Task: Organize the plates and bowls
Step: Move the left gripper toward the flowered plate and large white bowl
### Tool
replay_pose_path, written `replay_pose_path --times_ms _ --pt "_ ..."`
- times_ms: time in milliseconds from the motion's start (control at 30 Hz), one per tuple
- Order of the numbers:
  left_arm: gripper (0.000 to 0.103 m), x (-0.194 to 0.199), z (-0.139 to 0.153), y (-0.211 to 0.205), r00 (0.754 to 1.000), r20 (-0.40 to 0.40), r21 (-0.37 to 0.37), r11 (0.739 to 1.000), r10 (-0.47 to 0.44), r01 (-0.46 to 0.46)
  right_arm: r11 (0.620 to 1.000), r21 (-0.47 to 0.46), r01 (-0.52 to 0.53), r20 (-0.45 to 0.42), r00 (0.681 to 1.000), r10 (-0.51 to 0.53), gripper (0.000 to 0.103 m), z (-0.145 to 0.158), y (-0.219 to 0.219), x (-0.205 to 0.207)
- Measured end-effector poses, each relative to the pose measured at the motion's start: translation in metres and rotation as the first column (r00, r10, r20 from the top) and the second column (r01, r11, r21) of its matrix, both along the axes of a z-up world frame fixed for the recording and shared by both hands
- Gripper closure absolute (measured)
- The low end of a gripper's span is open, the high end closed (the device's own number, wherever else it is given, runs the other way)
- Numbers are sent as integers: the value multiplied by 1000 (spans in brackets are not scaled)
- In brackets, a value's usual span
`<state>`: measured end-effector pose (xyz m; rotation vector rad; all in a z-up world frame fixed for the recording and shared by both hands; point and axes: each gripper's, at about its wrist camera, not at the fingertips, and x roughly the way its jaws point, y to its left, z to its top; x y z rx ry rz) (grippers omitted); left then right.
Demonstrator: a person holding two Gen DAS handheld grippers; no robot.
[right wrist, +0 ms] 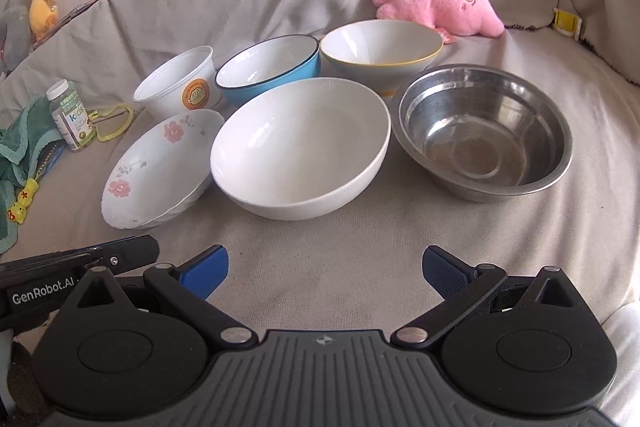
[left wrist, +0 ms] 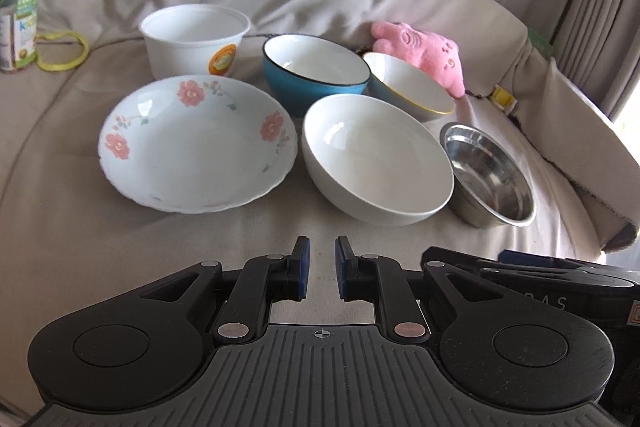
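Several dishes sit on a beige covered sofa seat. A floral plate lies at the left, a large white bowl in the middle, a steel bowl at the right. Behind them stand a white plastic tub, a blue bowl and a grey bowl with a yellow rim. My left gripper is empty, its jaws a narrow gap apart, short of the dishes. My right gripper is wide open and empty, short of the white bowl.
A pink plush toy lies behind the bowls. A vitamin bottle and a yellow-green cord sit at the left, with a green towel. The sofa back rises behind.
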<state>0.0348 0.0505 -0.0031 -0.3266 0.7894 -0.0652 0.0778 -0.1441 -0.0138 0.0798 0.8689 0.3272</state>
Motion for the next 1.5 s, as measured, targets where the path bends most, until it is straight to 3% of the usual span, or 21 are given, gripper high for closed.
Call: replay_pose_path --times_ms 200,233,367,467,567,600,633,667,700,767,833,900,1067,1500 --pt "88 23 -1 35 994 -96 -171 985 -56 39 994 48 -95 -8 995 95 0 7 10 19" --pt "88 29 3 43 993 -110 -157 987 -44 26 992 69 -109 -19 994 110 0 11 12 25" --pt "88 54 27 80 996 -82 21 999 27 -25 975 146 -166 -59 983 176 0 29 30 57" --pt "88 70 31 123 992 -79 23 995 98 -96 959 162 -231 -78 966 246 0 44 61 83" --pt "88 67 20 160 980 -66 -76 979 187 -192 944 126 -305 -110 942 319 0 54 105 111" --pt "88 70 16 170 971 -107 -102 969 215 -226 936 106 -335 -125 930 346 1 55 120 120" --pt "88 74 11 179 962 -155 -137 960 222 -244 936 78 -344 -139 926 352 6 55 134 130" --pt "88 77 7 186 964 -171 -184 954 206 -236 936 54 -348 -157 923 352 18 54 144 138" --pt "88 77 5 192 969 -155 -220 950 192 -223 932 33 -362 -182 914 362 21 50 154 148" --pt "88 76 4 197 970 -122 -200 952 211 -232 932 -4 -363 -215 910 354 24 41 168 163" --pt "88 75 5 199 959 -128 -125 955 254 -270 933 -23 -360 -244 907 344 25 32 174 173" --pt "88 76 3 202 954 -135 -104 953 268 -283 931 -40 -362 -277 899 338 25 23 180 180" --pt "87 80 -9 211 947 -162 -127 946 276 -298 901 -173 -399 -283 896 342 38 7 199 185" --pt "86 88 -35 199 943 -248 -174 947 224 -270 907 -207 -366 -332 898 287 39 -18 209 206"
